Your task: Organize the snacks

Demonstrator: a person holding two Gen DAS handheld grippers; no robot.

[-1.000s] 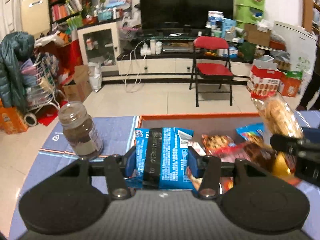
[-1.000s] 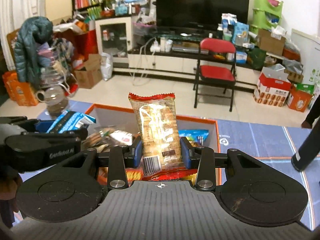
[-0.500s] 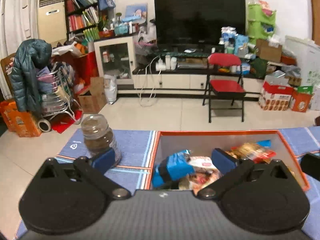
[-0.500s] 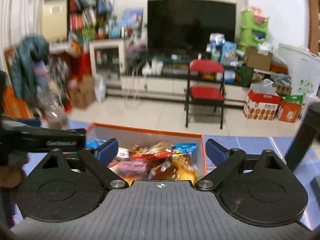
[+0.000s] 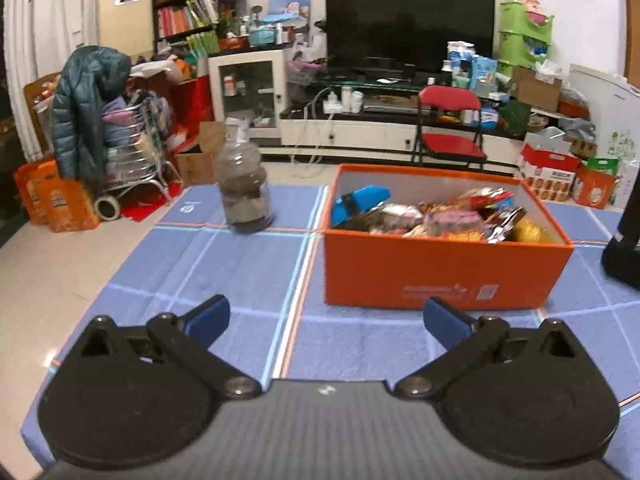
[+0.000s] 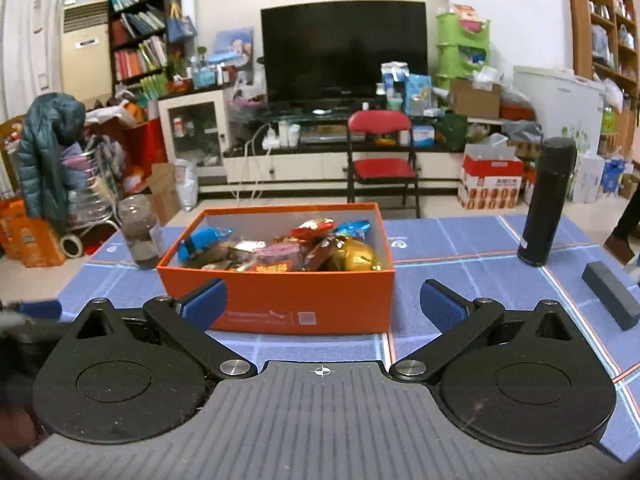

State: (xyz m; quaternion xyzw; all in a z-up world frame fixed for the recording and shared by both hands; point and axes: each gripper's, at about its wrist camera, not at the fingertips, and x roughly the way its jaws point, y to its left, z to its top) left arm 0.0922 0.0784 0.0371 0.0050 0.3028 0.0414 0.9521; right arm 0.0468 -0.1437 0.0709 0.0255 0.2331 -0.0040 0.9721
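Observation:
An orange box stands on the blue tablecloth and holds several snack packets, among them a blue packet at its left end. It also shows in the right wrist view, with a gold packet at its right end. My left gripper is open and empty, low over the cloth in front of the box and to its left. My right gripper is open and empty, just in front of the box's near wall.
A clear jar with dark contents stands left of the box. A tall black flask and a dark flat bar are on the cloth to the right. The table's left edge is near my left gripper.
Both grippers opened, dropping the blue packet and the biscuit packet into the box, then pulled back toward the near side of the table.

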